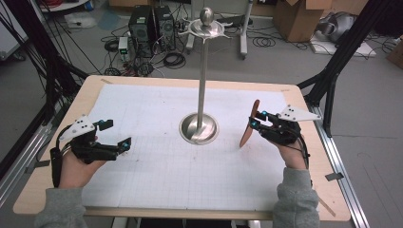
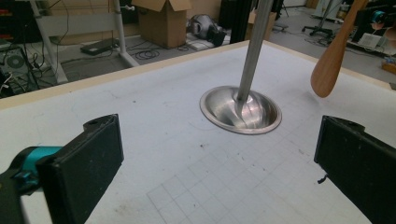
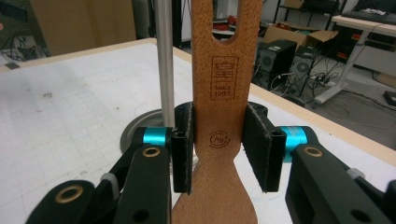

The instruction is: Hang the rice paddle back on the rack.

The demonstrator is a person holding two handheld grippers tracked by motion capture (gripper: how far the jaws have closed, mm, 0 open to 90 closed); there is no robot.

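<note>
My right gripper (image 1: 256, 119) is shut on a wooden spatula (image 1: 250, 124) and holds it tilted above the table's right side. In the right gripper view both pads press on the flat wood (image 3: 223, 70), below its slotted end. Its rounded end (image 2: 332, 60) hangs just above the mat. A metal stand (image 1: 203, 76) with hooks at its top rises from a dish-shaped base (image 1: 198, 129) at the table's centre, left of the spatula. My left gripper (image 1: 118, 134) rests at the left, open, with nothing between its jaws (image 2: 219, 172).
A white gridded mat (image 1: 157, 166) covers the wooden table (image 1: 90, 90). Beyond the far edge lie computer cases (image 1: 151, 23), cables and cardboard boxes (image 1: 297, 16). Black frame posts (image 1: 340, 52) stand at both sides.
</note>
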